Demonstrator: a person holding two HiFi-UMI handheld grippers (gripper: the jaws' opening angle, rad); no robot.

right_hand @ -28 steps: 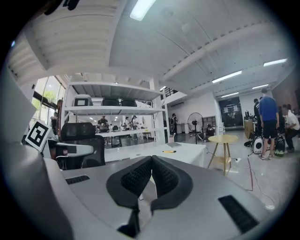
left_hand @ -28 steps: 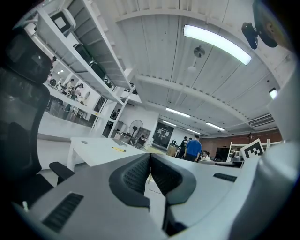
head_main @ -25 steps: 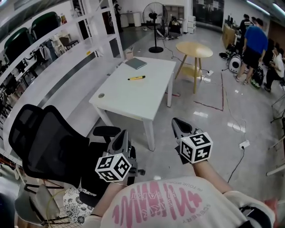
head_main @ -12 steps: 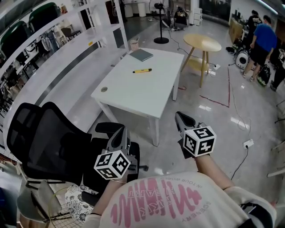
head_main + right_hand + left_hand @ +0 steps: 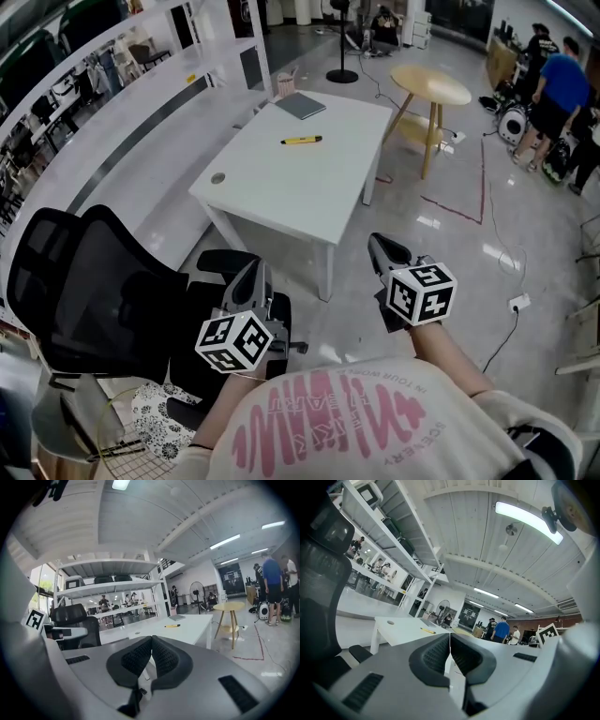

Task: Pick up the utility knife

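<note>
Step in hand, as I judged it: the approach to the white table (image 5: pixel 281 192). The utility knife (image 5: pixel 301 141), yellow and slim, lay flat on the far half of the top, just short of a grey notebook (image 5: pixel 301 105) and well apart from both tools.

The left gripper (image 5: pixel 251 274) and the right gripper (image 5: pixel 379 247) were each clenched, pads meeting, with nothing between them. Both were off the near end of the table, at about tabletop level.

To do the step well, I judged the following necessary:
- Walk to the table's open right-hand side. A black office chair (image 5: pixel 94 300) stood by the near left corner.
- Release the jaws of the picking gripper before it reached the knife.
- Set the jaws across the knife's narrow body, not along its length.
- Come down from above, since a thin tool lying flat would likely skid under a level push.
</note>
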